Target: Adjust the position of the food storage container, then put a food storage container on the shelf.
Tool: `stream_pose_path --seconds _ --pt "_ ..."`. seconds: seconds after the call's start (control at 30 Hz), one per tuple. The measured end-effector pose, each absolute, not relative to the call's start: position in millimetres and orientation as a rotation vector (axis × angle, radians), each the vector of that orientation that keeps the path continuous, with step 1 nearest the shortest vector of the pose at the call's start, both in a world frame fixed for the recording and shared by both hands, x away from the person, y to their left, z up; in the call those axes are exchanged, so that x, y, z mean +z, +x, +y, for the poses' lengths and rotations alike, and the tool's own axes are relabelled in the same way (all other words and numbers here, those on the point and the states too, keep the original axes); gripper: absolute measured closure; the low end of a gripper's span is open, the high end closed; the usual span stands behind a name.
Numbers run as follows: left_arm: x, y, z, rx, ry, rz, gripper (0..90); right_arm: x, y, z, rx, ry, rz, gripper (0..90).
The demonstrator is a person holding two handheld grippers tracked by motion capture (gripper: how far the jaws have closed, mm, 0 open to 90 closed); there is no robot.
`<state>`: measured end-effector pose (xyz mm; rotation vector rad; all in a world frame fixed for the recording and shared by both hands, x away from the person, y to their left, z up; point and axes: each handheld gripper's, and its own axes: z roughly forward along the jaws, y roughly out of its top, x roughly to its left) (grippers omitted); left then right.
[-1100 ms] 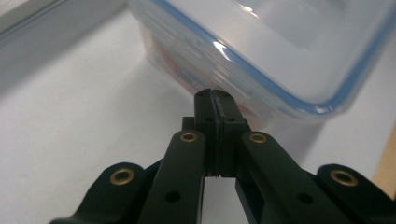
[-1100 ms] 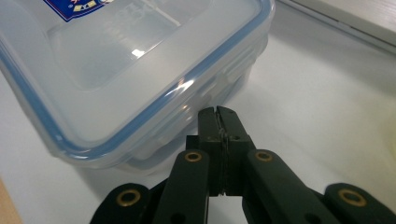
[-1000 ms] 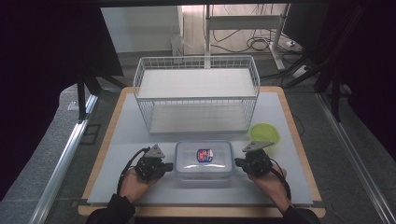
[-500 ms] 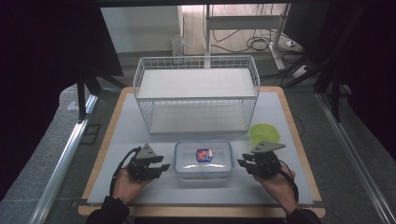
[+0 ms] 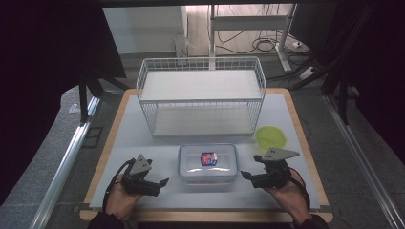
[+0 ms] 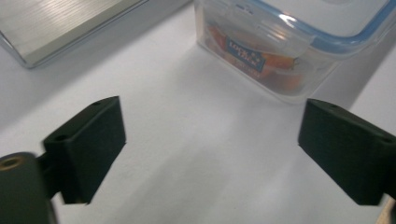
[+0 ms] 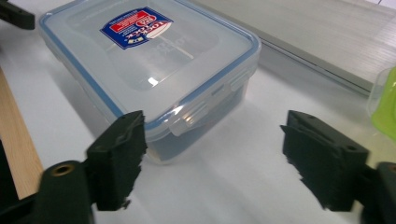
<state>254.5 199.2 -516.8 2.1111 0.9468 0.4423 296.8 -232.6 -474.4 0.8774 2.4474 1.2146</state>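
A clear plastic container [image 5: 208, 162] with a blue-rimmed snap lid and a red-and-blue sticker rests on the white mat near the front. My left gripper [image 5: 160, 186] sits a short way off its left side, open and holding nothing. In the left gripper view the gripper [image 6: 215, 144] points at bare mat, and the container [image 6: 280, 51] with orange contents lies ahead to the upper right. My right gripper [image 5: 247, 179] is open just off the box's right side. In the right gripper view the container [image 7: 149, 60] lies just beyond the left jaw of the gripper [image 7: 219, 158].
A white wire rack [image 5: 200, 95] with a shelf stands behind the container. A lime-green bowl [image 5: 271, 137] lies right of the rack, close to my right gripper, with its edge [image 7: 385, 102] showing in the right gripper view. The wooden table edge [image 5: 205, 212] runs along the front.
Both grippers have drawn back from the container's sides, outward and toward the person. The container has stayed in place on the mat.
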Motion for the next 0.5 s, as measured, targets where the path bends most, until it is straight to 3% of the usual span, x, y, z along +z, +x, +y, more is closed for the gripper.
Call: stream_pose_path --seconds 0.17,0.5 --pt "-520.7 258.8 203.3 0.437 2.084 0.927 1.3 -477.2 298.4 -230.2 1.217 0.905 2.462 11.8" --pt "-517.7 261.4 198.3 0.396 2.1 0.902 2.4 -475.9 298.3 -224.6 1.218 0.888 2.495 7.1"
